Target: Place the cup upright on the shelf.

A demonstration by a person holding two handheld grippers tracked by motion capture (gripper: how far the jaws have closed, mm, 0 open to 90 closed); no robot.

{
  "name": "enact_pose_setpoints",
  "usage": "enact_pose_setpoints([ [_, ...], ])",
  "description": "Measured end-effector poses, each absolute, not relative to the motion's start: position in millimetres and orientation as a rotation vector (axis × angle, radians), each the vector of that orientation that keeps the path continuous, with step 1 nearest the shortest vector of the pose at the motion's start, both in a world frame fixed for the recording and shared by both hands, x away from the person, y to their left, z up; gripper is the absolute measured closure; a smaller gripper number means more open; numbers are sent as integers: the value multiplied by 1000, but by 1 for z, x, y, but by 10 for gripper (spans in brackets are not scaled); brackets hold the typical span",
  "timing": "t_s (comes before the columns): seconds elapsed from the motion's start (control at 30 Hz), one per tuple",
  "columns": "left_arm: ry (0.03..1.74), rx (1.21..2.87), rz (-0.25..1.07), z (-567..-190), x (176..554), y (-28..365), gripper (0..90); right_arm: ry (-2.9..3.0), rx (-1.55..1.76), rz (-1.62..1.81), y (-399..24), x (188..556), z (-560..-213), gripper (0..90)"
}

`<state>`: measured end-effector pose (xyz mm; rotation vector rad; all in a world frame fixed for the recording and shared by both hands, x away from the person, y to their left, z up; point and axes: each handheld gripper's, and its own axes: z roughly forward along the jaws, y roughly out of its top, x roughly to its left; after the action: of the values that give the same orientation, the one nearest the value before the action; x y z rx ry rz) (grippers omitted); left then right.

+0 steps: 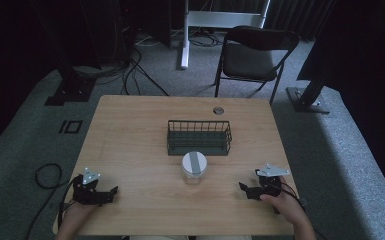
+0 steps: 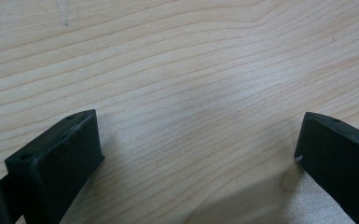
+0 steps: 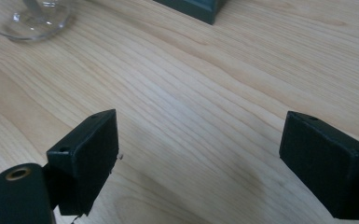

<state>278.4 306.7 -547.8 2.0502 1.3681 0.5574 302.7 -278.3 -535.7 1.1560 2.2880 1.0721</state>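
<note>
From the high view, the left gripper [image 1: 111,192] sits low over the near left part of the wooden table [image 1: 130,150], and the right gripper [image 1: 245,189] sits opposite it at the near right, each held in a hand coming in from the bottom edge. Between the two, a little ahead of both, stands a clear glass jar [image 1: 194,167] with a white lid crossed by a grey strip. Just beyond the jar is a dark green wire basket [image 1: 199,137]; whether the two touch cannot be told.

The left gripper view has its jaws spread wide with nothing but bare wood grain between them. The right gripper [image 3: 198,154] is likewise released, jaws far apart over bare wood; ahead and to the left of its jaws, its view catches the jar's glass base [image 3: 32,18], and a corner of the basket [image 3: 193,8] straight ahead at the top edge.
</note>
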Motion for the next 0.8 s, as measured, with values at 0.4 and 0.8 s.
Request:
enact_pose_setpoints([
  [0.4, 1368, 2049, 557, -548, 278, 307, 6, 2320, 1085, 1122, -259, 304, -531, 114],
  [0.8, 1369, 2049, 557, -548, 278, 307, 6, 2358, 1012, 1183, -235, 306, -529, 115],
])
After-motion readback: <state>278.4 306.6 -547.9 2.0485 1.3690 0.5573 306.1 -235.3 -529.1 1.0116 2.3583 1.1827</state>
